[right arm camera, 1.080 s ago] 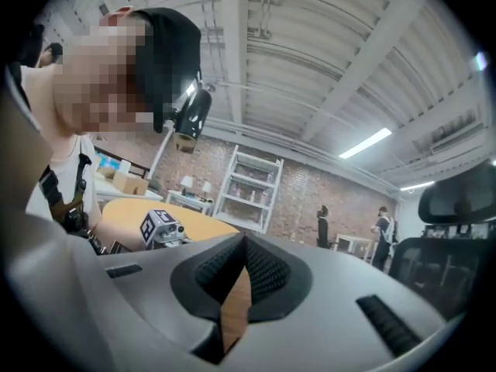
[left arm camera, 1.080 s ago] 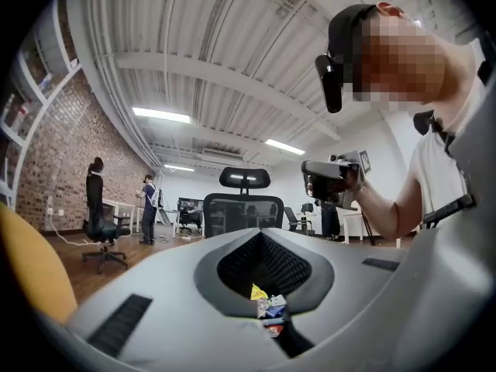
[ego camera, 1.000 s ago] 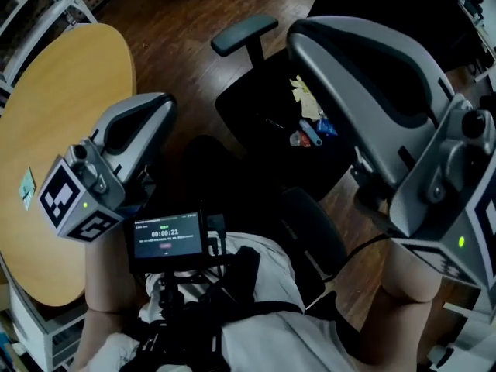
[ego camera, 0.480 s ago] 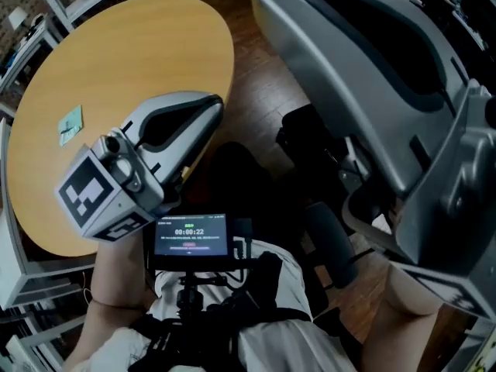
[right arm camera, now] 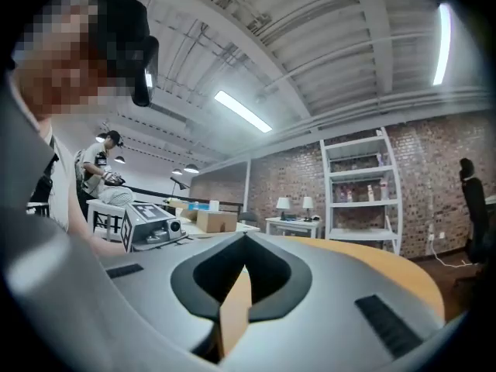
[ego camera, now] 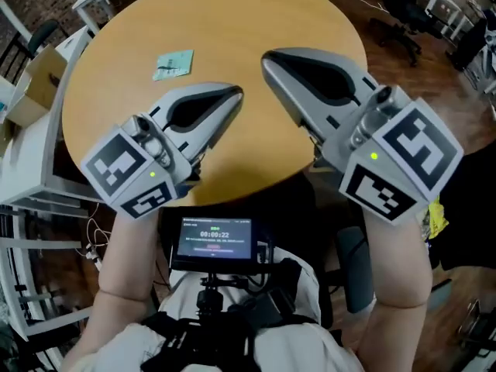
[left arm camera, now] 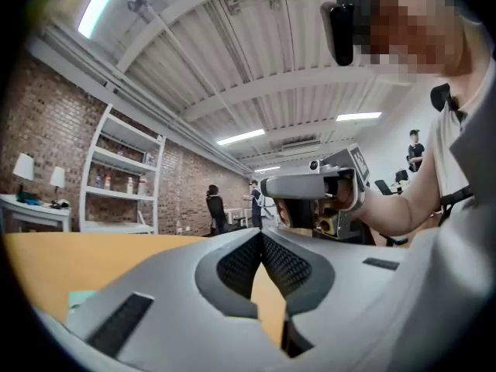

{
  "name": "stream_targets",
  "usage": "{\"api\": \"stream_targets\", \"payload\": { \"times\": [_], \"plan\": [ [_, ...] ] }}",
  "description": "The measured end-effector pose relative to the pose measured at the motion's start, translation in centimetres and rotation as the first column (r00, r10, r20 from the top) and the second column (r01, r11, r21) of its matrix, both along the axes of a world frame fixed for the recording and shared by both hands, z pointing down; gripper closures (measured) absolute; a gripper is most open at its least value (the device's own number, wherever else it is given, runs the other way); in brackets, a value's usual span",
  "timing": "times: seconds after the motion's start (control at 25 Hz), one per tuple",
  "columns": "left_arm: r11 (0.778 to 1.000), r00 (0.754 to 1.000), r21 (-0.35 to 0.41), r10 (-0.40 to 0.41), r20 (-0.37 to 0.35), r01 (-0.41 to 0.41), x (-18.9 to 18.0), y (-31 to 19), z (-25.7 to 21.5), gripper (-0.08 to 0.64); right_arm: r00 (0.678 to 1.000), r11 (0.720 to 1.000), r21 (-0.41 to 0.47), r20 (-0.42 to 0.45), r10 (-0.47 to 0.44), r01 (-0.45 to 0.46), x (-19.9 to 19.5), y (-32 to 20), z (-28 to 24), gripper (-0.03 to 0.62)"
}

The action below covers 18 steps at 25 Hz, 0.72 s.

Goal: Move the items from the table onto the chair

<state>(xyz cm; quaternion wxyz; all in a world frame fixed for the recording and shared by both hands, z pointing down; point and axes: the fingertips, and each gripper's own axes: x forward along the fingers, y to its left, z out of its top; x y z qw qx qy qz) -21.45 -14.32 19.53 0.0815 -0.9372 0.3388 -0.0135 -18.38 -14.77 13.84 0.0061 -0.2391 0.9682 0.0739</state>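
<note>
Hovering side by side over the near half of the round wooden table (ego camera: 310,6), both grippers point level across the tabletop. The left gripper (ego camera: 235,93) has its jaws closed tip to tip with nothing between them. In the left gripper view (left arm camera: 260,235) only a sliver of tabletop shows through the gap behind the touching pads. The right gripper (ego camera: 268,59) is closed the same way and empty, and its own view (right arm camera: 245,239) shows the tips meeting over bare wood. A small teal packet (ego camera: 173,63) lies flat on the table, beyond and to the left of the left gripper's tips, touched by neither gripper. A cardboard box (ego camera: 32,84) sits on a white surface left of the table. A small lit screen (ego camera: 214,241) hangs at the person's chest, between the two forearms. White shelving (right arm camera: 360,184) stands against the brick wall in the right gripper view.
</note>
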Motion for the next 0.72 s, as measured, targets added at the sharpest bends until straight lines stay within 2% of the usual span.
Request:
{"api": "stream_targets", "payload": {
  "times": [0.16,0.32,0.52,0.72],
  "plan": [
    [0.994,0.994,-0.028,-0.108,0.017,0.109,-5.3,-0.7,1.8,0.549,0.996,0.996,-0.032,-0.011,-0.088,0.088,-5.6,-1.2,3.2,0.589],
    [0.975,0.977,-0.061,-0.215,0.012,0.215,-11.8,0.1,3.1,0.549,0.983,0.984,-0.063,-0.057,-0.172,0.168,-12.3,-1.2,6.4,0.589],
    [0.955,0.960,-0.096,-0.280,0.020,0.281,-14.3,0.5,5.0,0.549,0.966,0.963,-0.115,-0.057,-0.253,0.245,-15.3,-1.0,9.3,0.589],
    [0.940,0.946,-0.106,-0.325,0.009,0.324,-16.9,1.0,6.7,0.549,0.956,0.950,-0.138,-0.056,-0.289,0.280,-17.9,-0.5,11.2,0.589]
  ]
}}
